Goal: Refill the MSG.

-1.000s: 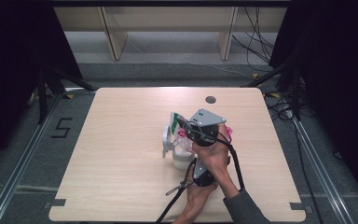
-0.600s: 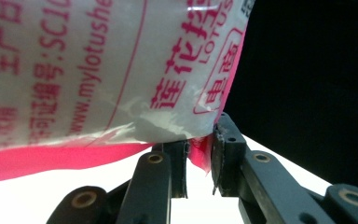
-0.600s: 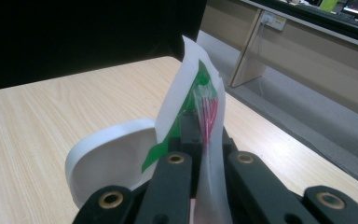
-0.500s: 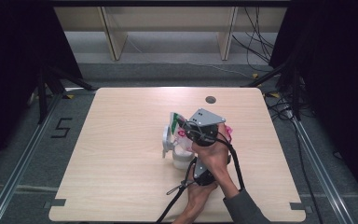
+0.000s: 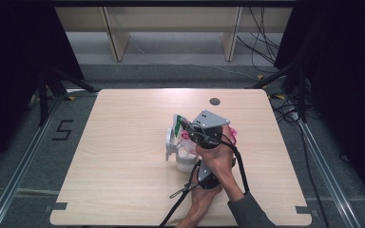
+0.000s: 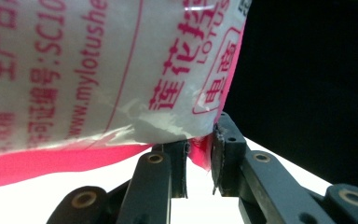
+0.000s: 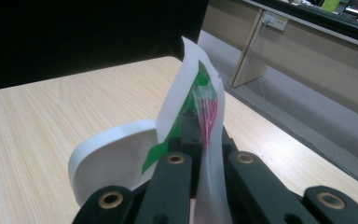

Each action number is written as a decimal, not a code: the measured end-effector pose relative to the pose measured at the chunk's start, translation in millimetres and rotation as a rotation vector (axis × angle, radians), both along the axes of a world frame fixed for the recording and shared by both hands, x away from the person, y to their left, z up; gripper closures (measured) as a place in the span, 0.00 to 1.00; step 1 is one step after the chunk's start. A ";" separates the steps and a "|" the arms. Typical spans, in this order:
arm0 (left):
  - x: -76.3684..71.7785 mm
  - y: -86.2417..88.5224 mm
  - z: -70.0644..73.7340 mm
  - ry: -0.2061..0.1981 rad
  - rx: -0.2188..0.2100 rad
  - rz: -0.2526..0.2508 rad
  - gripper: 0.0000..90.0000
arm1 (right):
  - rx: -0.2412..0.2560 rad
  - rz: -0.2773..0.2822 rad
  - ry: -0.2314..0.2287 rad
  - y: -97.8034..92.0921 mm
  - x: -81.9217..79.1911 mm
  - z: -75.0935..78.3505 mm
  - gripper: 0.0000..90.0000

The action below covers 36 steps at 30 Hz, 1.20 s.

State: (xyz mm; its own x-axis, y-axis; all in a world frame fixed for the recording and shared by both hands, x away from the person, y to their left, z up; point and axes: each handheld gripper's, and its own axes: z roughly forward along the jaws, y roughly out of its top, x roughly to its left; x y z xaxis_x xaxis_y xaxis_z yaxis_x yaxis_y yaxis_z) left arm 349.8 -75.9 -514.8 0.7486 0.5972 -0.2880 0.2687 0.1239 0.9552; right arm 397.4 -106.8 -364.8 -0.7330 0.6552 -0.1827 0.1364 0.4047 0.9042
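Nothing moved since before, my right tongs (image 7: 200, 140) clench the plastic bag (image 7: 193, 102), left tongs (image 6: 199, 161) pinch its pink-printed corner, centre of counter (image 5: 123, 142).

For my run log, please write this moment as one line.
left gripper: shut on bag corner | right gripper: shut on bag | white container: below bag, lid open | table
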 end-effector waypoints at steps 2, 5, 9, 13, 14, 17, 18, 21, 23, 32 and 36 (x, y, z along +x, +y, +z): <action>0.2 -0.3 0.0 0.003 -0.007 0.002 0.86 | -0.004 -0.004 -0.039 -0.9 2.0 -0.1 1.00; -0.4 0.8 0.1 0.002 0.012 0.004 0.86 | 0.005 0.002 0.005 0.0 0.0 0.3 1.00; 0.0 0.0 -0.5 -0.002 -0.009 0.005 0.86 | 0.006 -0.003 -0.018 -0.4 1.0 0.3 1.00; 0.0 0.9 -0.3 0.003 -0.008 0.001 0.86 | -0.001 -0.001 -0.033 -0.6 2.0 0.4 1.00; -0.4 -0.2 -0.4 0.000 -0.015 0.009 0.86 | -0.002 0.000 -0.034 -0.6 1.8 0.8 1.00; 0.7 3.1 -1.2 -0.001 0.032 -0.013 0.86 | 0.016 0.001 -0.004 -1.0 1.3 0.5 1.00; 1.5 2.9 -1.5 -0.006 0.033 -0.007 0.86 | 0.035 -0.006 0.033 -0.2 -0.3 -0.2 1.00; 1.3 3.8 -1.2 -0.009 0.041 -0.011 0.86 | 0.012 0.003 0.004 -0.3 0.8 0.5 1.00; 1.7 3.2 -1.4 -0.006 0.035 -0.008 0.86 | 0.017 0.007 0.023 0.2 0.7 0.0 1.00; 1.0 2.0 -0.8 -0.003 0.005 0.002 0.86 | 0.016 -0.001 0.013 1.0 -0.8 0.7 1.00; 0.9 0.8 0.4 -0.001 -0.019 0.002 0.86 | 0.017 -0.004 -0.015 1.1 -0.2 0.9 1.00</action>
